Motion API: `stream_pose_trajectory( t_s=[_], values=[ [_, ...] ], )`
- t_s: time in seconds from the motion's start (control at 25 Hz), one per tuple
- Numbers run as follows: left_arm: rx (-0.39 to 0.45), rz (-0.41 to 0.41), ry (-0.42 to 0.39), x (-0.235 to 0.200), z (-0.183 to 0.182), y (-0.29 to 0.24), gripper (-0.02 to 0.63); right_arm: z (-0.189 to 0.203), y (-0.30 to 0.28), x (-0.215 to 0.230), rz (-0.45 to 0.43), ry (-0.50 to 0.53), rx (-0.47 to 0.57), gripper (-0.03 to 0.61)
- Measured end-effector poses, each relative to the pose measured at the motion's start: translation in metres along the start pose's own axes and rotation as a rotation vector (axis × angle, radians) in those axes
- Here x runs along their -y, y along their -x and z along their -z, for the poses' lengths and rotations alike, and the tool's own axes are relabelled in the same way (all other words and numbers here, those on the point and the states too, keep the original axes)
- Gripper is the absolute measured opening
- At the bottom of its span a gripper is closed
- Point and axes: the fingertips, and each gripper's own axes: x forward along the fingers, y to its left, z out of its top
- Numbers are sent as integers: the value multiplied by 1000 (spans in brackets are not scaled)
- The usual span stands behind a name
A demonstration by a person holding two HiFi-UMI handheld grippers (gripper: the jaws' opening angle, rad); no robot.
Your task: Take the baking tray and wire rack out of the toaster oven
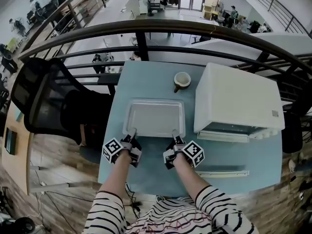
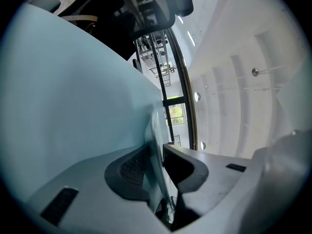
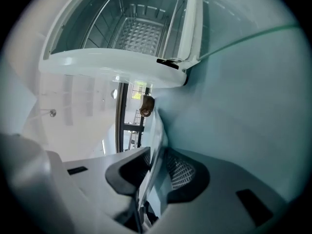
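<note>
A pale metal baking tray lies flat at the middle of the blue table, on it or just above it; I cannot tell which. My left gripper is shut on the near rim's left end, my right gripper on its right end. In the left gripper view the thin tray rim stands pinched between the pads of the left gripper. The right gripper pinches the tray rim the same way. The white toaster oven stands to the right, its door folded down. The wire rack shows inside the oven.
A brown cup sits behind the tray, also seen as the cup past the rim. A black mesh chair stands left of the table. A dark railing runs along the table's far side.
</note>
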Motion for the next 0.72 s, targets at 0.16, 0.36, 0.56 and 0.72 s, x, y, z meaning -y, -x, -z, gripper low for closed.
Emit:
stream_pose_trajectory(
  t_s=[0.16, 0.36, 0.56, 0.72],
  values=[
    [-9, -23, -7, 5, -11, -17, 95, -6, -17, -8, 7, 32, -1, 104],
    [-36, -57, -20, 6, -22, -35, 95, -9, -35, -12, 46, 95, -47, 114],
    [-110, -122, -49, 9, -29, -47, 227, 4, -41, -9, 116, 188, -146, 199],
    [-157, -164, -83, 8, -27, -49, 279, 9, -40, -5, 153, 213, -201, 221]
  ],
)
